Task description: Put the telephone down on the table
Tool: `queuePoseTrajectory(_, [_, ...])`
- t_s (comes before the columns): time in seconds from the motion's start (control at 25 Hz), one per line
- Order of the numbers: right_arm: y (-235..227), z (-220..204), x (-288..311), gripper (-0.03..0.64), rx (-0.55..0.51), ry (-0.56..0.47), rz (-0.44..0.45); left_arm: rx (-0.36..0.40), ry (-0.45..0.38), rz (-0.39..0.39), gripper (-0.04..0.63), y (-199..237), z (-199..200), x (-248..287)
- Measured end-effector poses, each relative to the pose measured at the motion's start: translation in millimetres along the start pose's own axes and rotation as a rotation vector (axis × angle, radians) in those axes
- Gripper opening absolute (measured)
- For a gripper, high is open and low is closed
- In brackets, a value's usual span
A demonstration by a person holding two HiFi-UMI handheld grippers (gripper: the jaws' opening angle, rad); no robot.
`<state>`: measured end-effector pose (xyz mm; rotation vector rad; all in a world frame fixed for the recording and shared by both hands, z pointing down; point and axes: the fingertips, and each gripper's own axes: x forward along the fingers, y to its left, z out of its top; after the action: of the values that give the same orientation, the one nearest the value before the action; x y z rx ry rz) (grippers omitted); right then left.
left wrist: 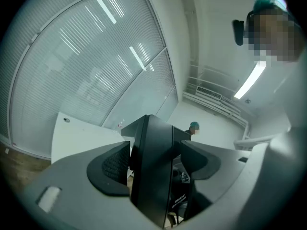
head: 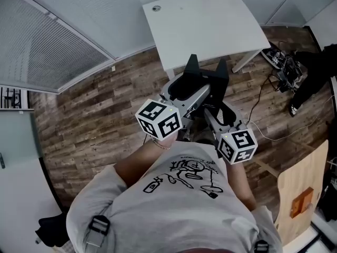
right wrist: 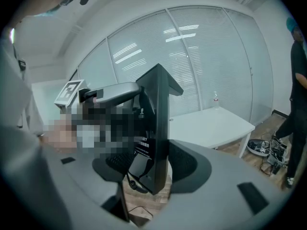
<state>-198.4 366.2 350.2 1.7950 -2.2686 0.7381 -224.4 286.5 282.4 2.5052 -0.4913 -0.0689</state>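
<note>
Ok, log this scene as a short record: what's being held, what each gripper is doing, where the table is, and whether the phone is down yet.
held item: black telephone, up in the air
left gripper: fingers closed on the telephone
right gripper: fingers closed on the telephone
table: white table, ahead of the person, telephone not on it
floor: wood plank floor below the grippers
status: telephone not yet set down

Head view: above the person [head: 179,194], facing steeply down; wooden floor [head: 95,115] near, white table [head: 205,22] far.
Left gripper view: very close on the telephone [left wrist: 153,171], table beyond at left.
Right gripper view: equally close, table beyond at right.
All three share telephone and table.
</note>
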Motion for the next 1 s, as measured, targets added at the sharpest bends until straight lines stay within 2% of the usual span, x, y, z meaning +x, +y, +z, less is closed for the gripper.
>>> queuePoseTrajectory(0.24, [-26.9,15.5,15.1,0.213,0.002,0.004,0.018,-0.002,0.001,0.018,0.322,10.9,9.0,30.4])
queuePoseTrajectory(0.6, [-94.4,49.1,37.1,0.213,-0.005,0.015,0.054,-0.009,-0.014,0.051,0.322,24.8,24.3,103.6])
queuePoseTrajectory(0.8, [-143.6,71.8,48.5,0.213,-0.008,0.021,0.079,-0.018,-0.021,0.074,0.322,30.9,33.1,156.8])
queuePoseTrajectory(1.0, [-214.5,104.2,61.1,0.212,-0.004,0.037,0.108,-0.021,-0.022,0.104,0.322,34.4,44.8,232.7])
